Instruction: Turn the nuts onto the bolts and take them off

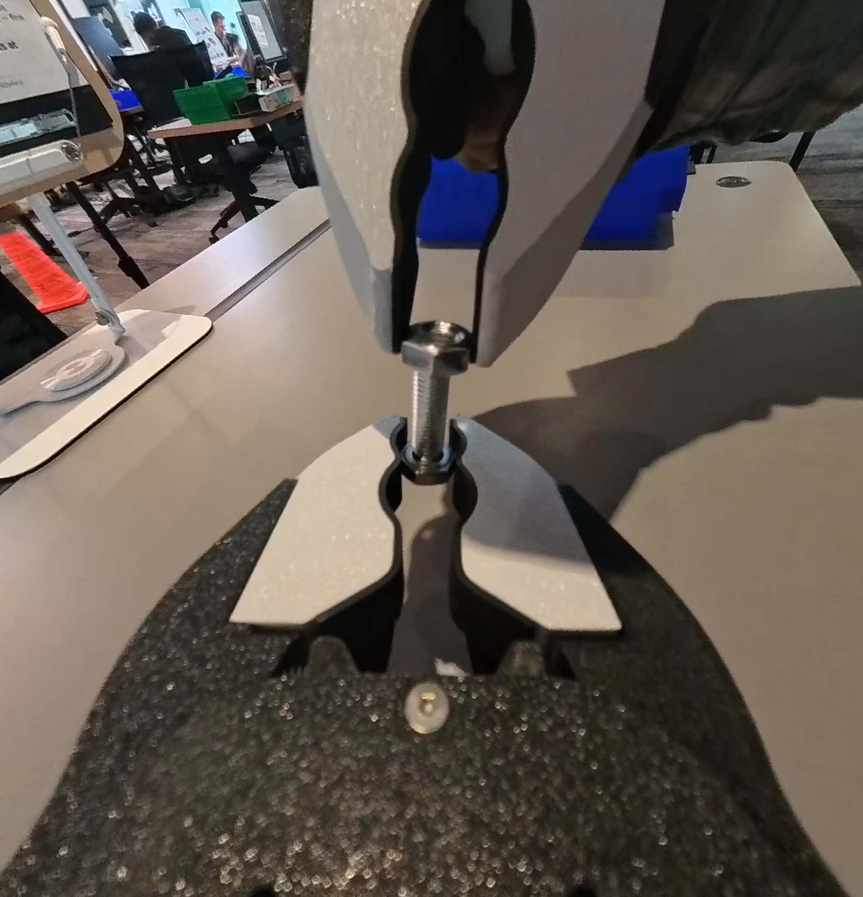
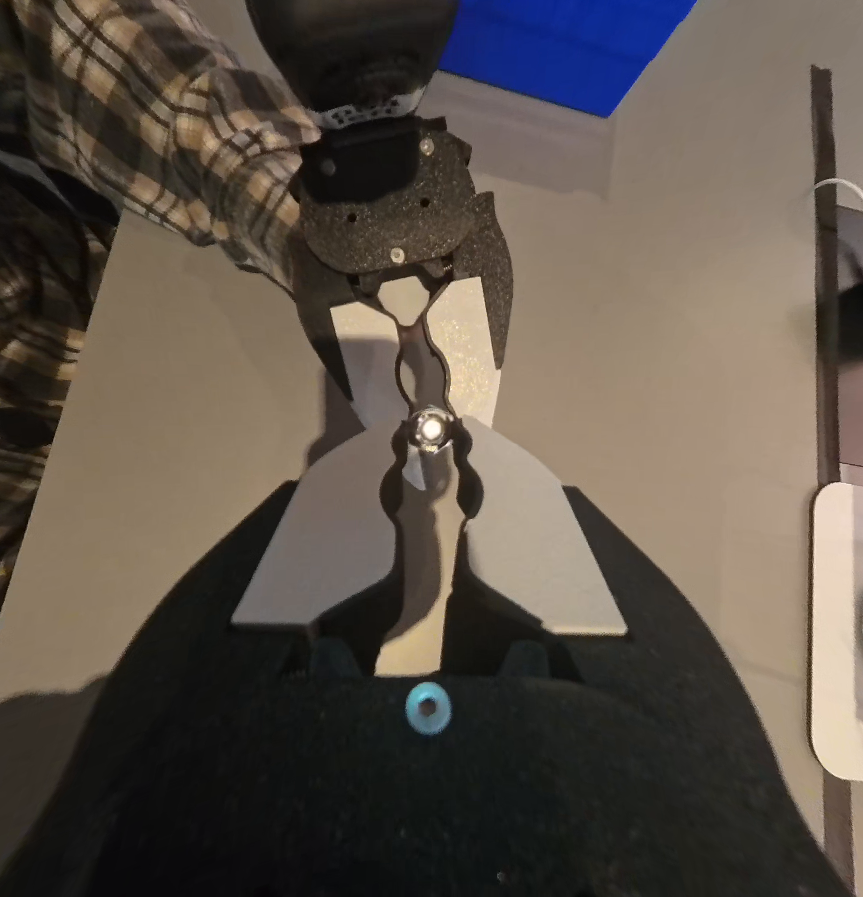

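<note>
Bolt held between two grippers above a grey table

The left gripper (image 1: 427, 458) is closed on a dark nut (image 1: 428, 467) at the lower end of a shiny, threaded silver bolt (image 1: 430, 412), which stands upright in the air; the right gripper (image 1: 434, 347), reaching down from above, is clamped on the bolt's hex head, over the table (image 1: 226, 437).

I count one silver threaded steel bolt (image 1: 428, 405), one silver hex nut (image 1: 427, 467), my two white-fingered claws (image 1: 428, 444) (image 1: 434, 347), and one blue plastic bin (image 1: 623, 204).
</note>
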### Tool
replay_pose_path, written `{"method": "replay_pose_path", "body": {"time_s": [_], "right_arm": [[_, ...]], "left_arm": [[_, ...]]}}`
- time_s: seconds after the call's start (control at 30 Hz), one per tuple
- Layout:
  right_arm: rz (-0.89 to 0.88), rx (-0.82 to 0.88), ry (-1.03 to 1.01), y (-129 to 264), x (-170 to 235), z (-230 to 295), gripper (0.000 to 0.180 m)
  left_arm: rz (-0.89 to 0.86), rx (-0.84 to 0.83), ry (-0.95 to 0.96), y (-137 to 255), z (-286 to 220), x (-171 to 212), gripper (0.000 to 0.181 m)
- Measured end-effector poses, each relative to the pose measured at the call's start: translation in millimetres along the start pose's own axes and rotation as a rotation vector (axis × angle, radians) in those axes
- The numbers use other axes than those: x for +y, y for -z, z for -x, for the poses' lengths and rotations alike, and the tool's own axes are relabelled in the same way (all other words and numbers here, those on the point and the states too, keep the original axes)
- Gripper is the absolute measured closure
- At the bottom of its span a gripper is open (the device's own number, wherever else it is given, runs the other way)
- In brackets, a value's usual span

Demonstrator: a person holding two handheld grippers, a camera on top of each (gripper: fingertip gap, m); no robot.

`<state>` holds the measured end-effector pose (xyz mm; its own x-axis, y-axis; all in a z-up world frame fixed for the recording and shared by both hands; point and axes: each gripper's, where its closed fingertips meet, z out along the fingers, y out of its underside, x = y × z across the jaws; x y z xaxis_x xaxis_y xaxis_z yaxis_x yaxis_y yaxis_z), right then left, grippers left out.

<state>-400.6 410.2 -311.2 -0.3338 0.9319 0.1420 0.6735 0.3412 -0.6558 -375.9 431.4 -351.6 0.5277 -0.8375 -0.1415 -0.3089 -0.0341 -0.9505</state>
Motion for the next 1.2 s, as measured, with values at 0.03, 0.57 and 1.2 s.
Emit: {"method": "replay_pose_path", "body": {"time_s": [0.03, 0.57, 1.2], "right_arm": [[0.018, 0.002, 0.003, -0.8, 2.1, -0.7, 0.162], [0.037, 0.036, -0.217, -0.7, -1.2, -10.9, 0.163], [-0.345, 0.257, -0.52, -0.6, -14.5, -26.8, 0.163]], "left_arm": [[0.003, 0.002, -0.002, -0.5, -0.7, 0.3, 0.165], [0.079, -0.129, -0.072, 5.3, 12.7, 1.3, 0.165], [0.075, -0.28, -0.088, 17.7, 32.9, -4.4, 0.165]]}}
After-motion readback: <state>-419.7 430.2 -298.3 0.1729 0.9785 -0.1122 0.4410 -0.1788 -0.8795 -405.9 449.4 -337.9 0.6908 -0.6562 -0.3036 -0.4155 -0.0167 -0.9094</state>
